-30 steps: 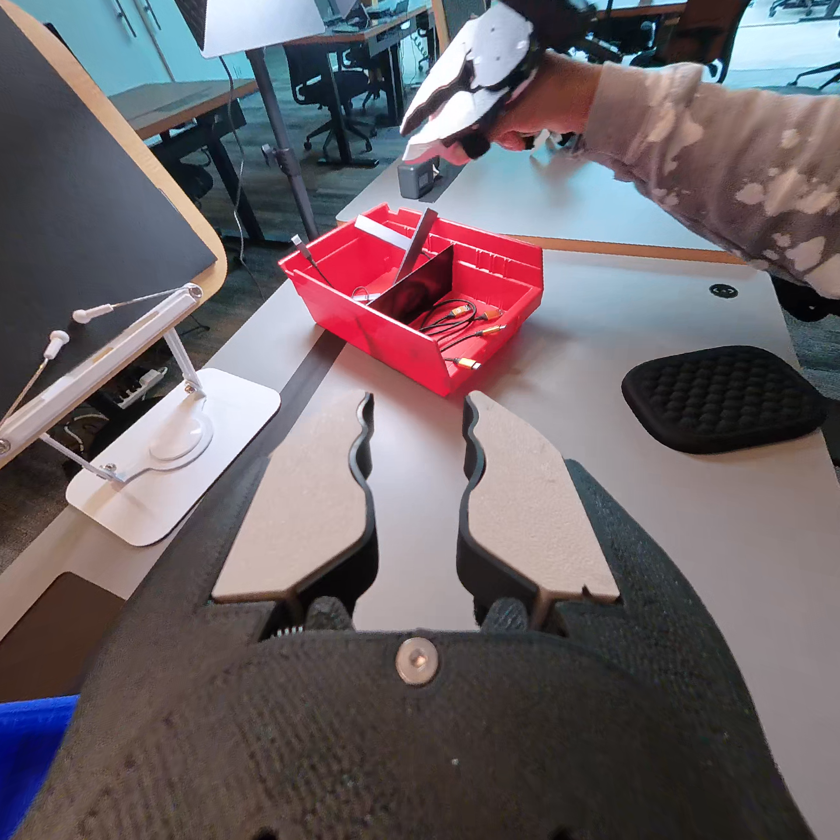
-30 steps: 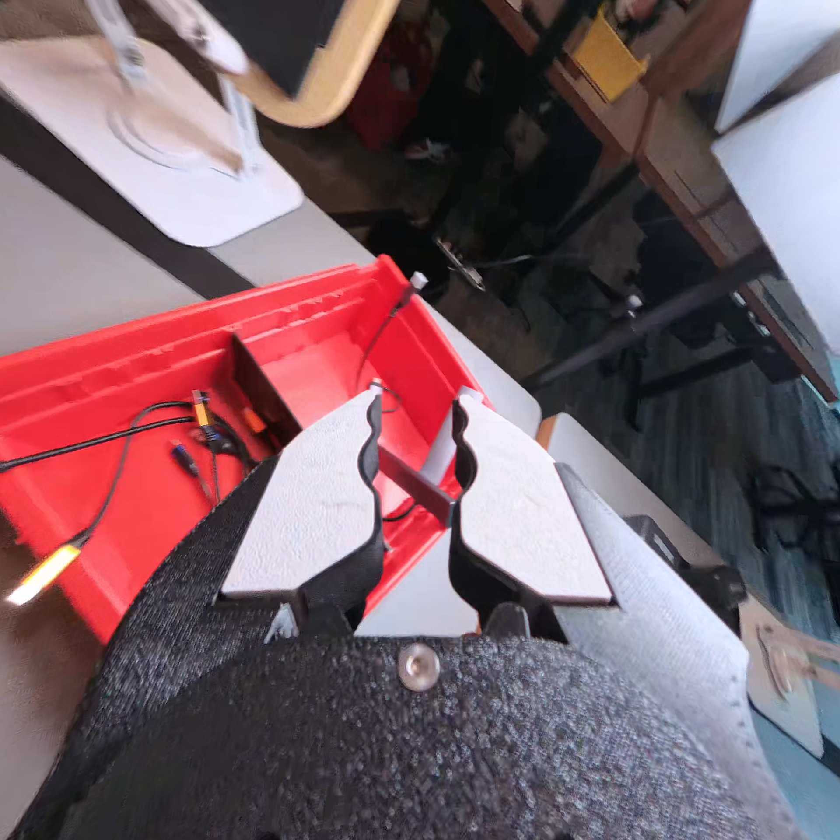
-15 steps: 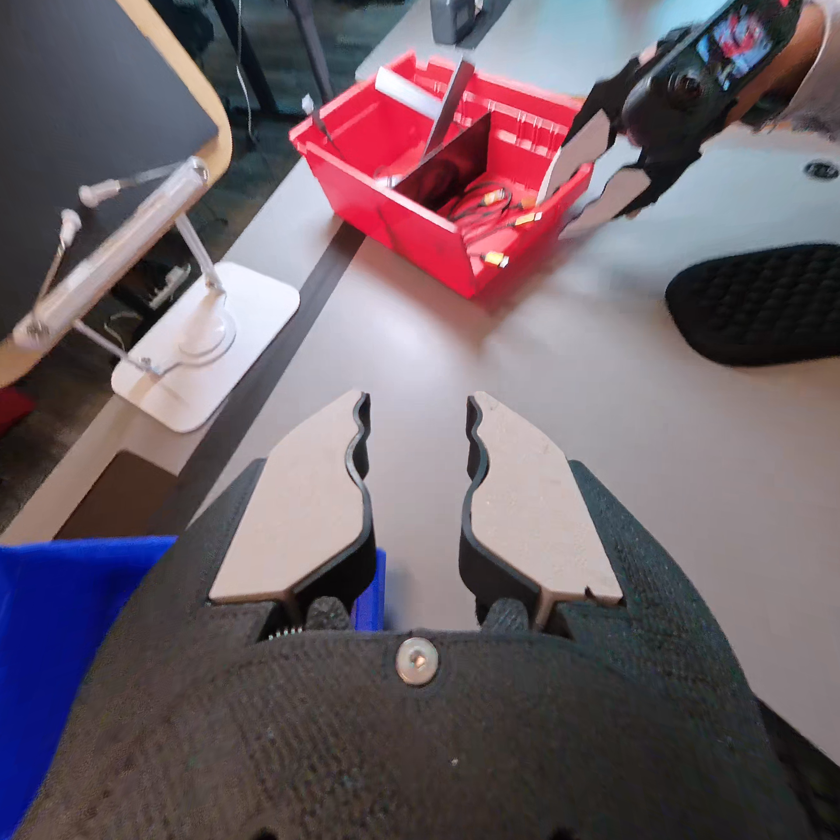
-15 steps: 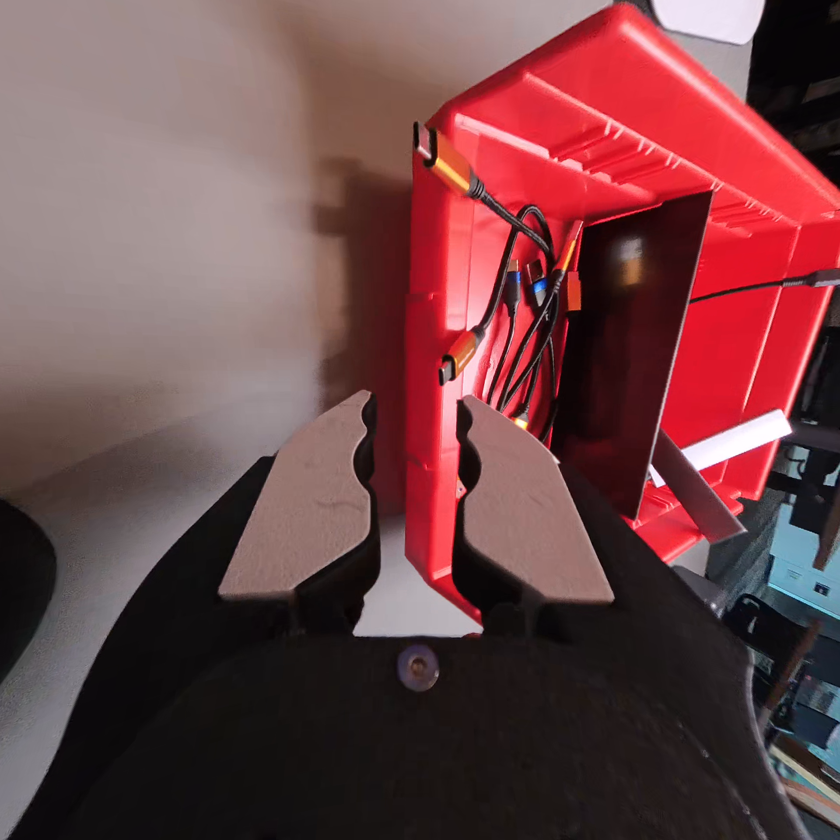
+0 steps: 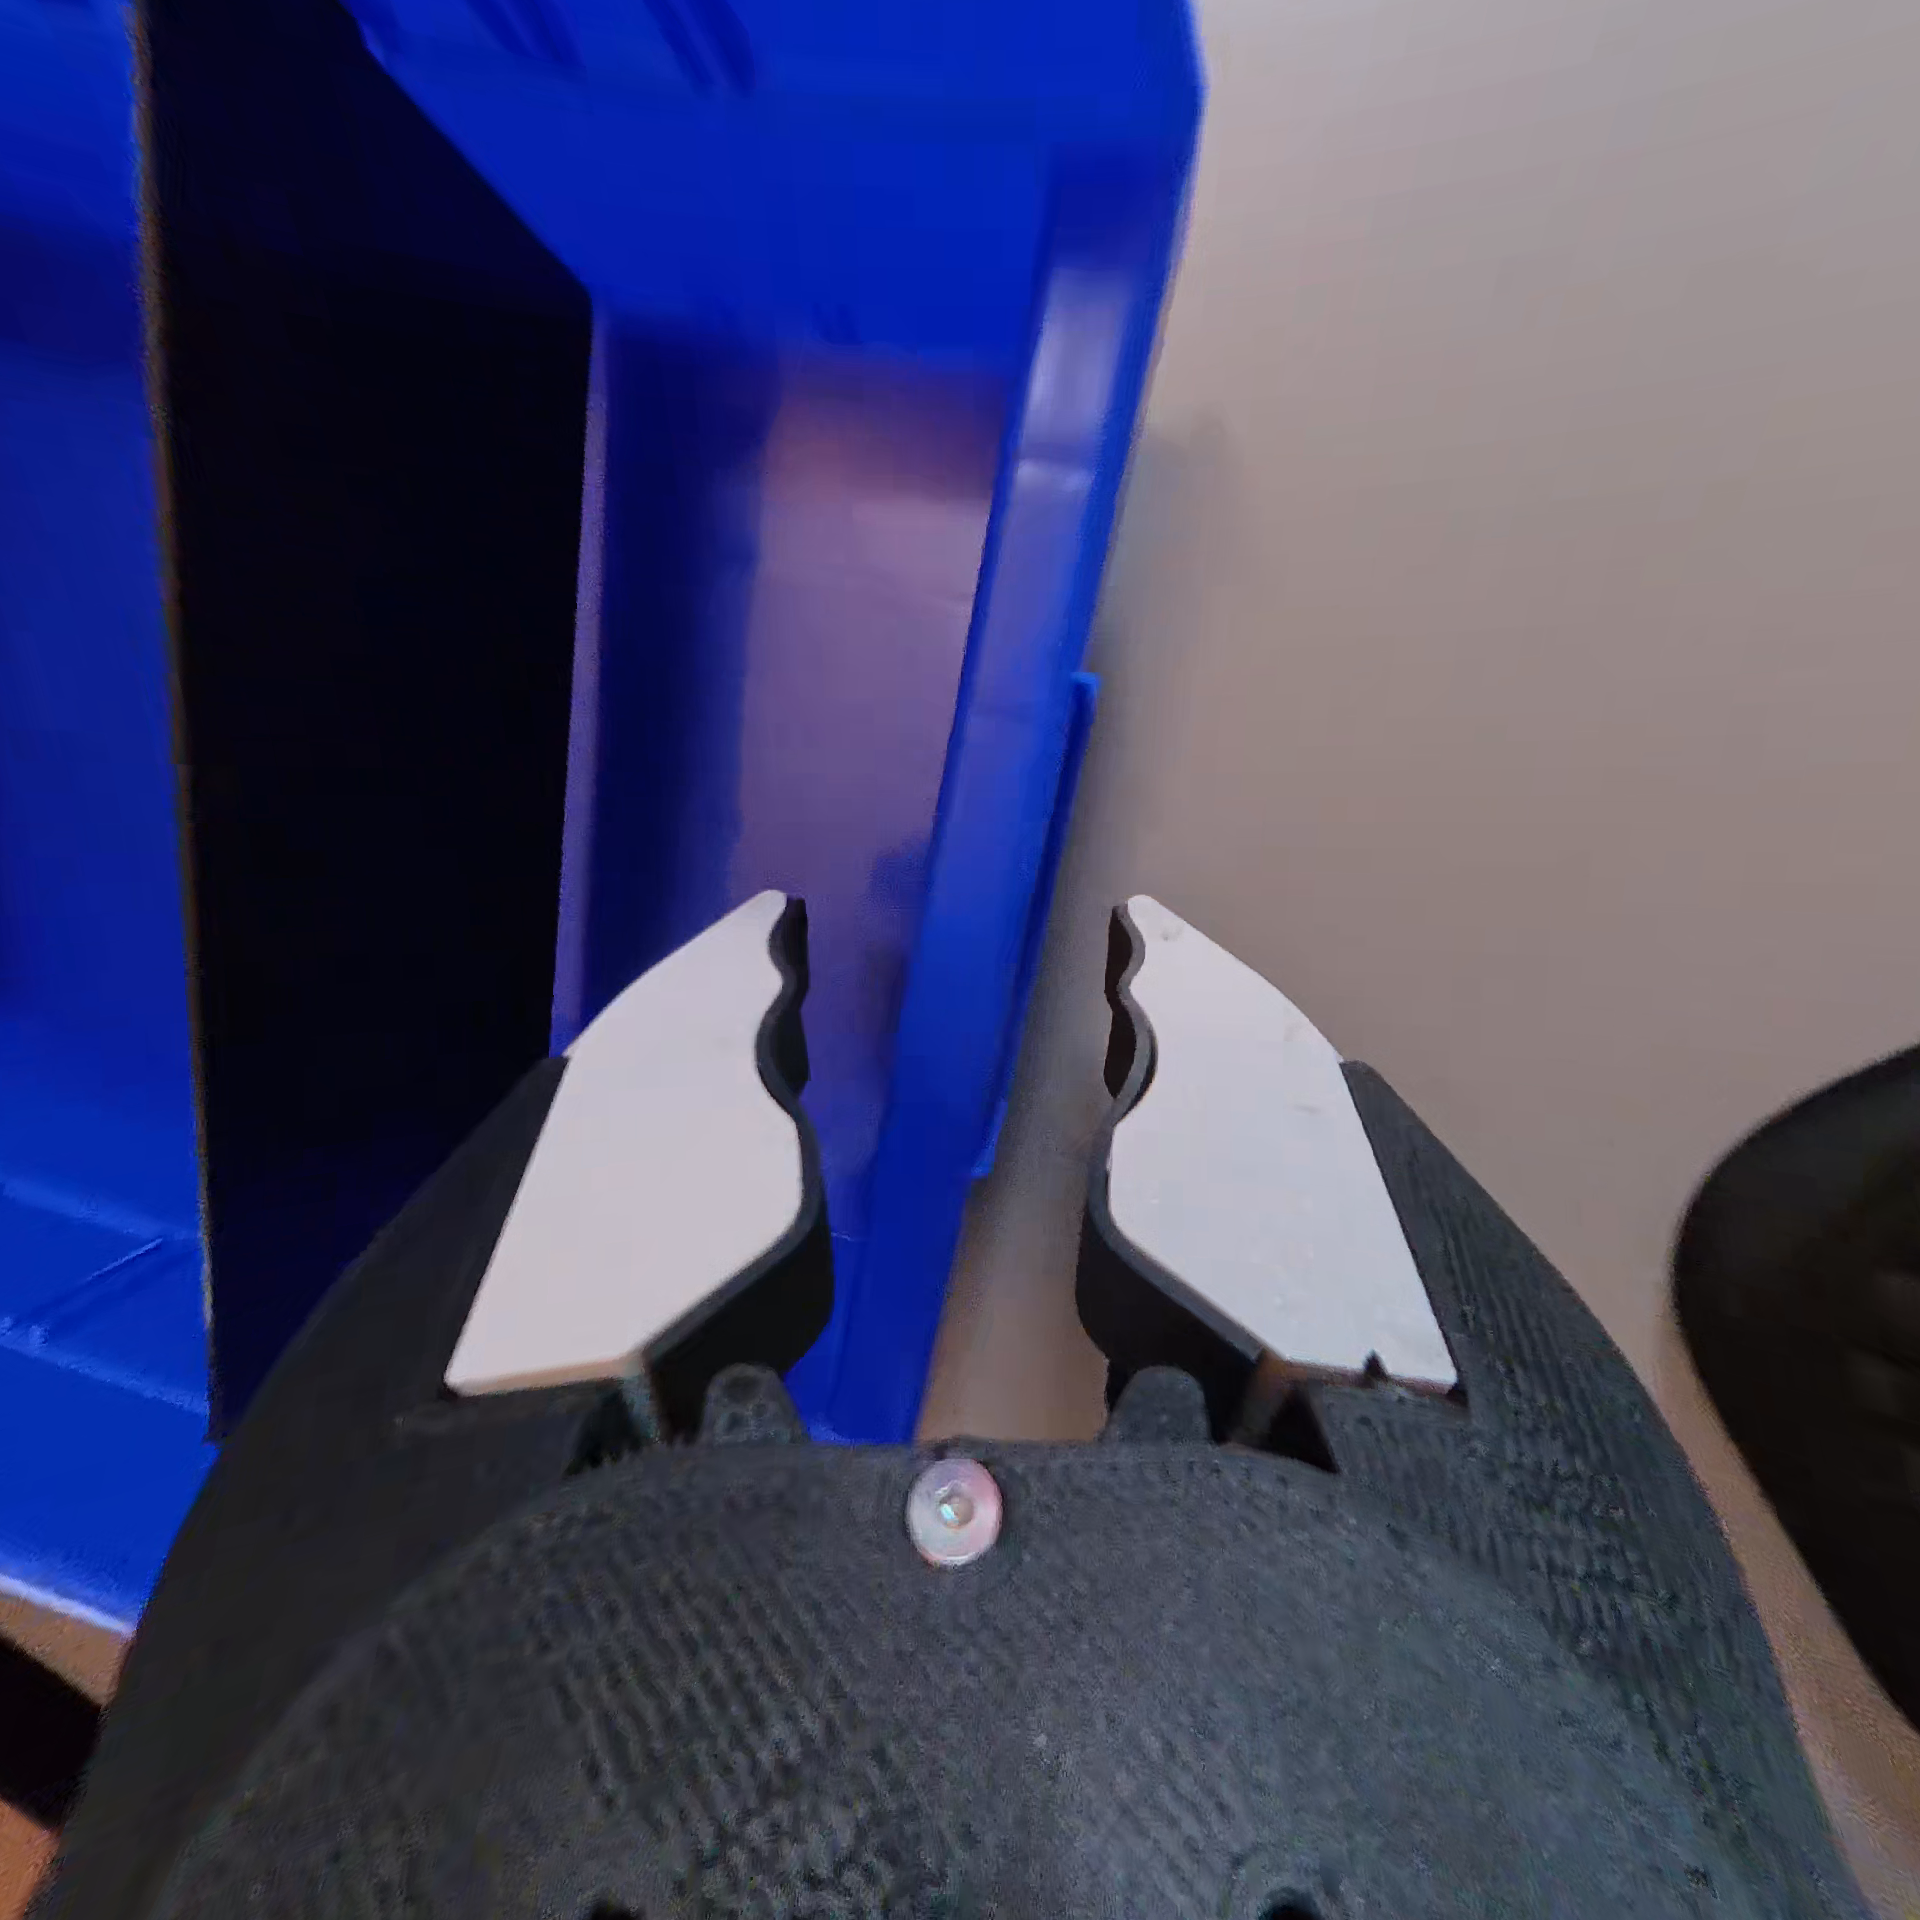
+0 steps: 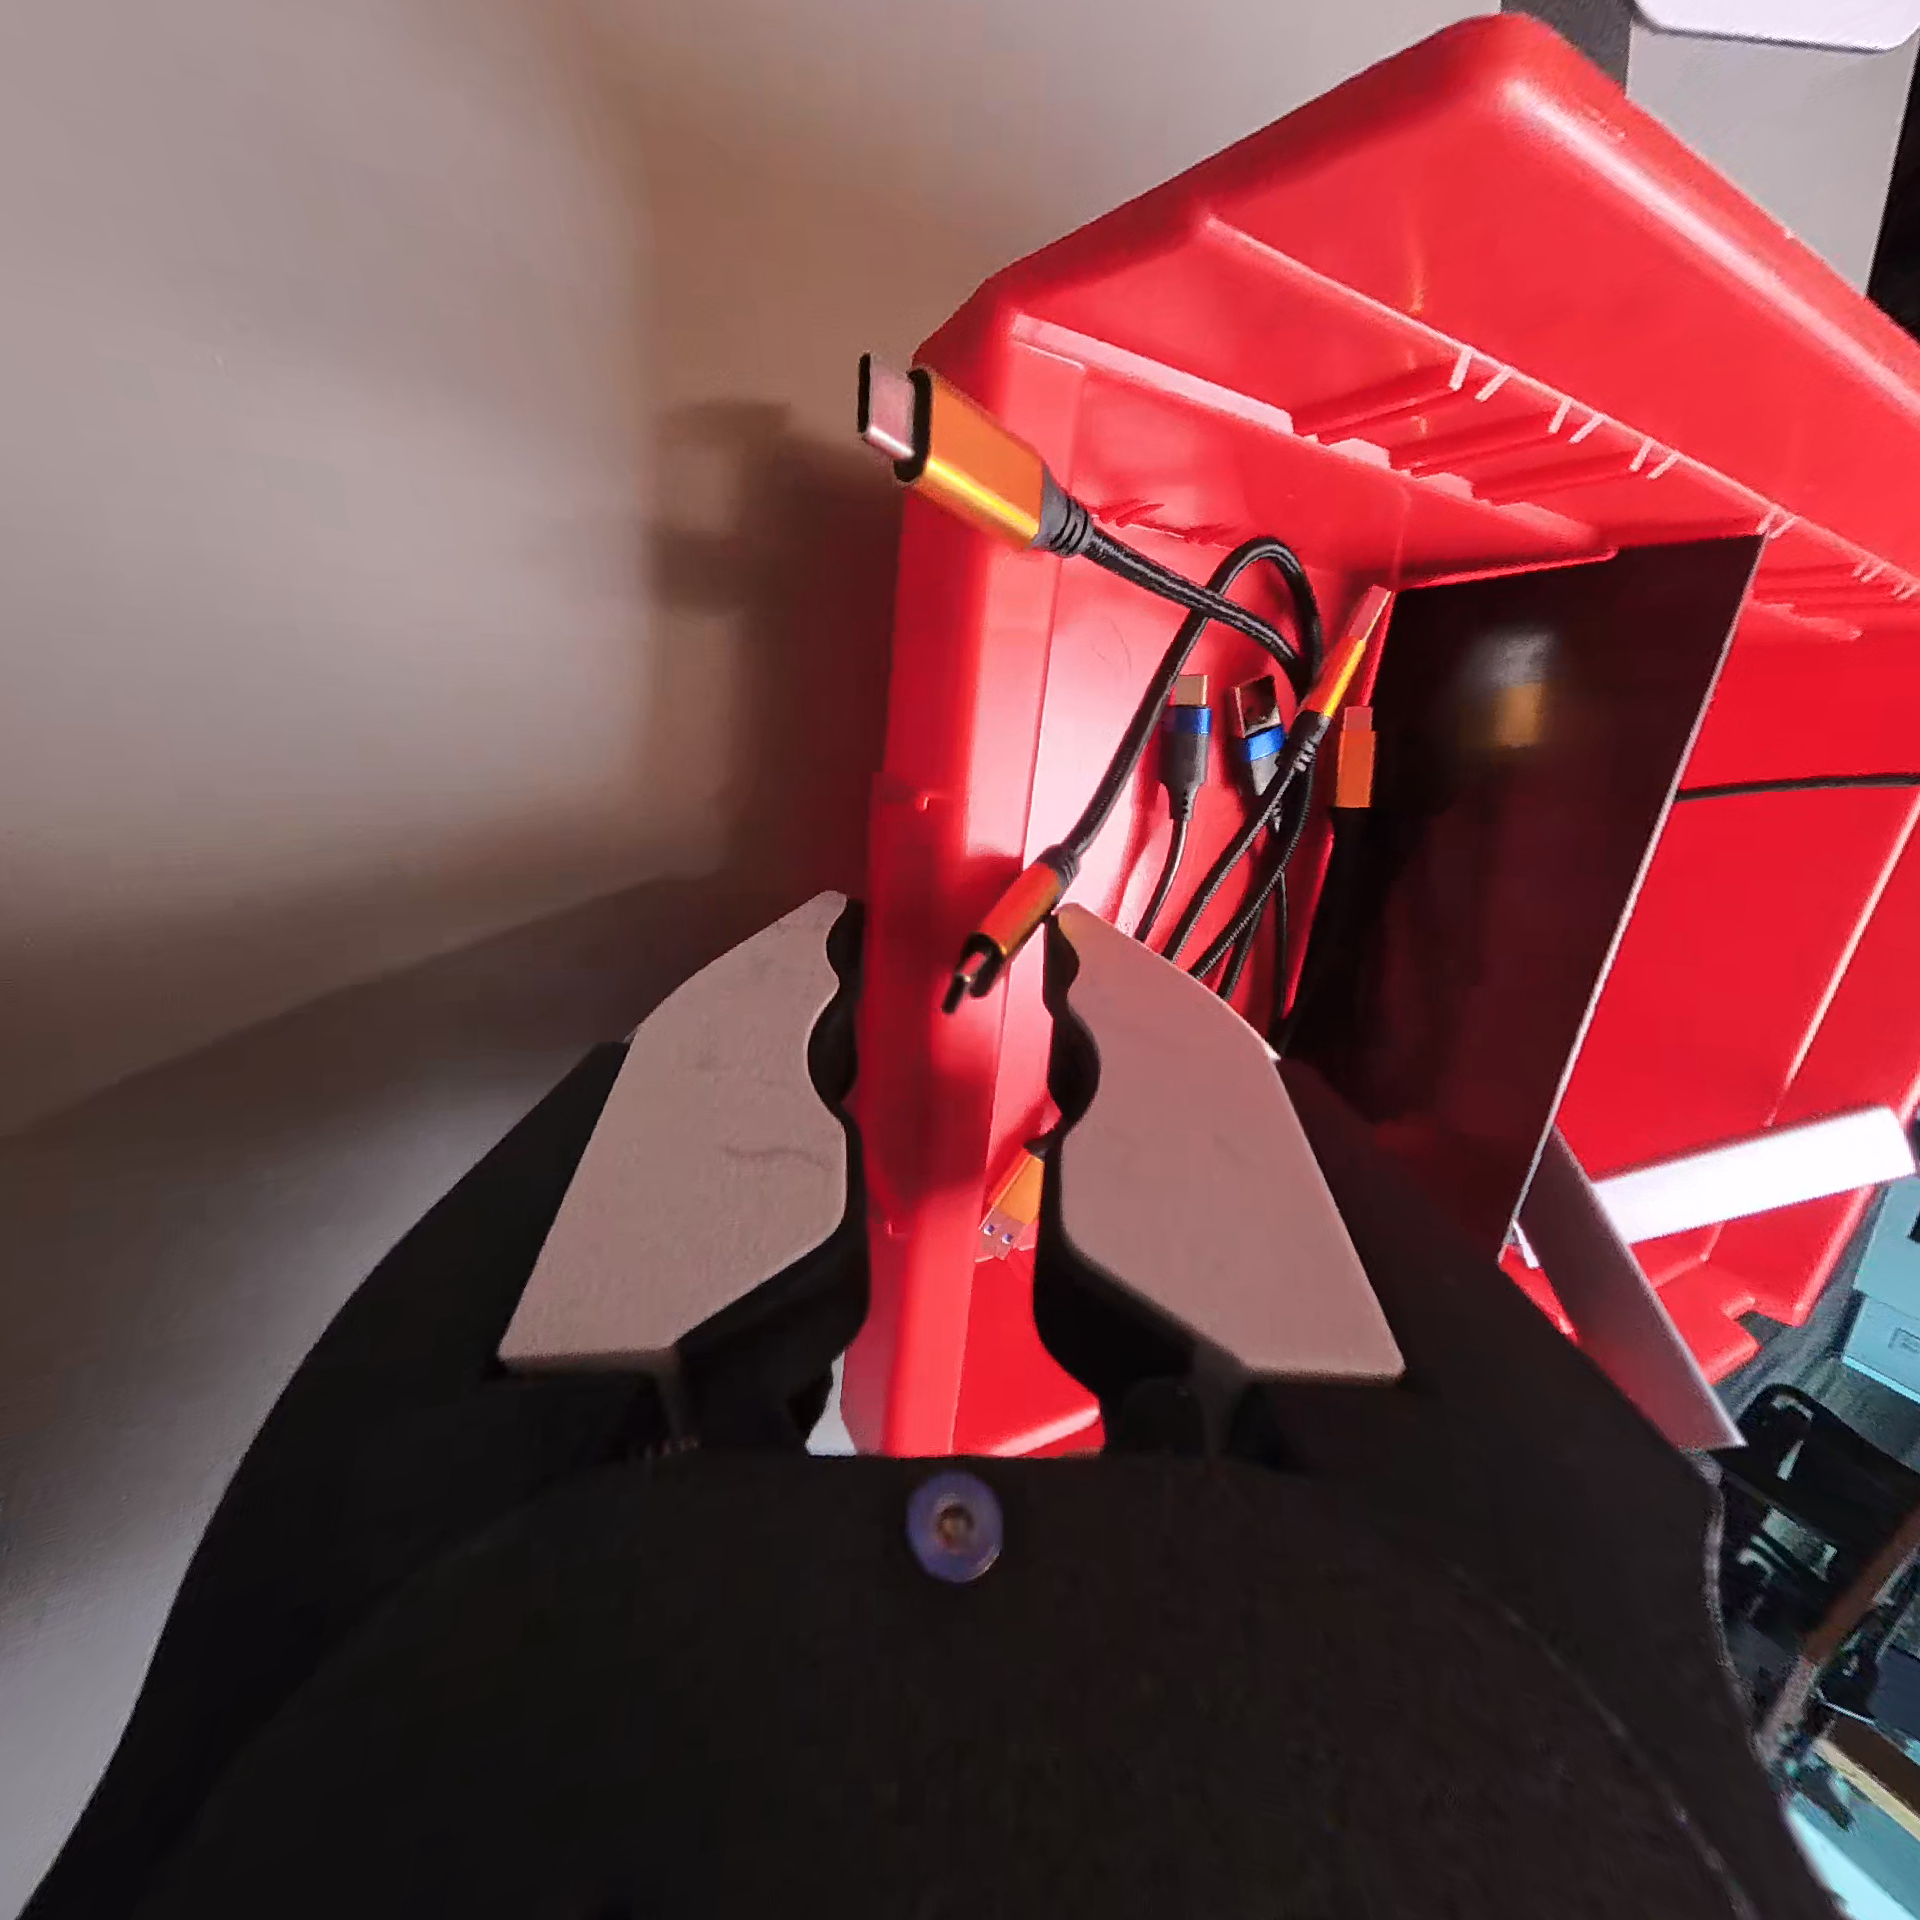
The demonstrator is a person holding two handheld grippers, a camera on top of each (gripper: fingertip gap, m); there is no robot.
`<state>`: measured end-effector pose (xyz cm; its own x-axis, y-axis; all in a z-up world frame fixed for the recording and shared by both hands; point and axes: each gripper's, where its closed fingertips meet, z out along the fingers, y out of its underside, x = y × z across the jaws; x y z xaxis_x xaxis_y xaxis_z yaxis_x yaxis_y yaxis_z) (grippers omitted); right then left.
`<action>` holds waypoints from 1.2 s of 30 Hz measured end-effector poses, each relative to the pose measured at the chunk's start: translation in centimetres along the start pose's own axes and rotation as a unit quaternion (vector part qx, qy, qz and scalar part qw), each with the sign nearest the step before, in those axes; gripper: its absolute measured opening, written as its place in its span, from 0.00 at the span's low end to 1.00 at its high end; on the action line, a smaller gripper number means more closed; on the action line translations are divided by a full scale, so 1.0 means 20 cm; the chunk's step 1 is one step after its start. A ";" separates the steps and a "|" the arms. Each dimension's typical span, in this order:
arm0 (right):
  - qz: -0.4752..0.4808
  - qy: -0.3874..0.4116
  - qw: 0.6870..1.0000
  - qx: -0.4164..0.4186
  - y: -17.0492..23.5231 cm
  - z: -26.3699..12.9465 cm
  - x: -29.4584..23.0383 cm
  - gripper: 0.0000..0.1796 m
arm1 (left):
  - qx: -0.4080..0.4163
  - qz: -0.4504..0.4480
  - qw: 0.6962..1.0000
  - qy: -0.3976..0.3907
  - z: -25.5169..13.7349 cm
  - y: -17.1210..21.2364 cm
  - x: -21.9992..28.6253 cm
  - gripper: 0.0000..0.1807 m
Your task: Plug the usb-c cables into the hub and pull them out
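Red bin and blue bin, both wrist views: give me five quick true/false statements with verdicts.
1. The right gripper straddles the wall of the red bin. True.
2. The left gripper is shut on a cable. False: it is open, with the rim of the blue bin between its fingers.
3. An orange usb-c plug sticks out over the red bin's rim. True.
4. All plugs in the red bin are orange. False: two blue-collared plugs lie among them.
5. The blue bin's visible compartment holds cables. False: none show; one part is dark.
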<state>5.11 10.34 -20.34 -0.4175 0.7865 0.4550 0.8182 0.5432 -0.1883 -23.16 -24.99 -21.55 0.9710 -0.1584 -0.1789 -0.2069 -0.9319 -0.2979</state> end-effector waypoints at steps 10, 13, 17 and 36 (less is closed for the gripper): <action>-0.017 0.004 1.000 0.014 0.03 -0.04 -0.08 0.15 | -0.001 0.063 0.997 -0.039 0.12 -0.14 0.04 0.16; -0.039 0.008 0.999 0.036 -0.01 -0.09 -0.19 0.16 | 0.008 0.087 0.995 -0.038 0.12 -0.20 0.11 0.16; -0.077 0.022 0.995 0.066 -0.07 -0.18 -0.37 0.16 | 0.027 0.151 0.988 -0.017 0.13 -0.34 0.29 0.15; 0.348 0.195 0.854 0.334 0.30 -0.87 -0.47 0.16 | 0.296 0.167 0.939 0.053 -0.08 -0.97 0.73 0.21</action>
<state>20.74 1.09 -10.65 0.3472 0.9005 0.2617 0.3534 0.1329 -0.9260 -4.80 -9.64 -16.88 0.8397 -0.4705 -0.2712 -0.5026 -0.4842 -0.7162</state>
